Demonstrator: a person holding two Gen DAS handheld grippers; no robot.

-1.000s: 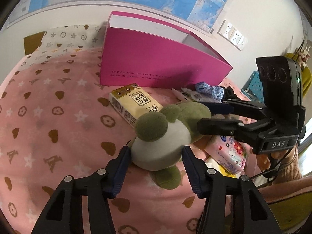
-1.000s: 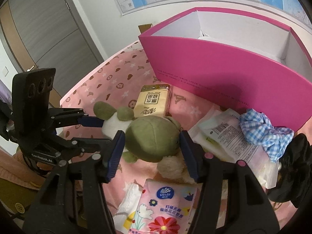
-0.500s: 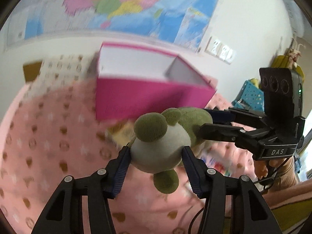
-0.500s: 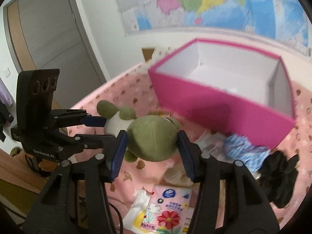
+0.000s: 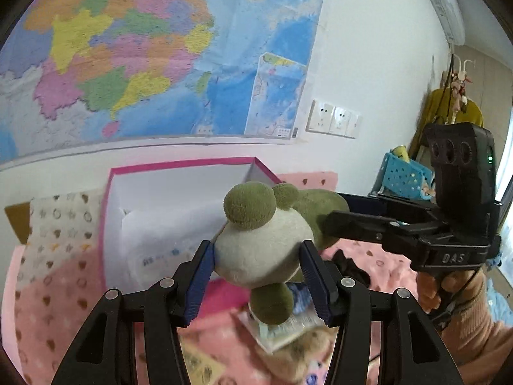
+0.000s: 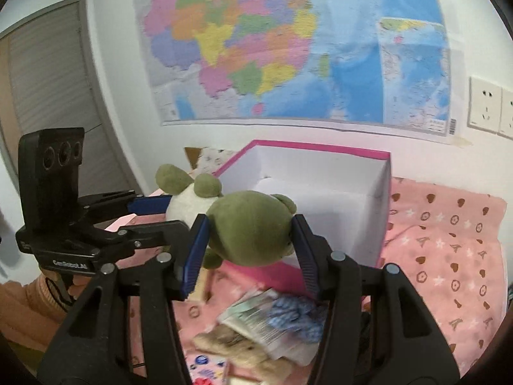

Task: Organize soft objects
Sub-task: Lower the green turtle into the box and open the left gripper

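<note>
A green and cream plush frog (image 5: 263,243) hangs in the air between both grippers, above the pink bedspread. My left gripper (image 5: 256,272) is shut on its pale head. My right gripper (image 6: 250,240) is shut on its green body (image 6: 250,227). The open pink box (image 5: 179,192) with a white inside stands just behind the toy, against the wall; its inside (image 6: 320,192) looks nearly bare. Each gripper shows in the other's view, the right gripper (image 5: 336,215) from the side and the left gripper (image 6: 157,211) likewise.
Below the toy lie a blue checked scrunchie (image 6: 295,317), tissue packs (image 6: 266,324), a beige plush (image 6: 237,349) and a black cloth (image 5: 349,266). A map (image 6: 288,48) covers the wall. A blue basket (image 5: 404,176) stands at the right.
Both grippers have lifted the frog off the bedspread, up to the level of the box rim. The box's inside now shows, and the yellow tissue pack has dropped out of sight.
</note>
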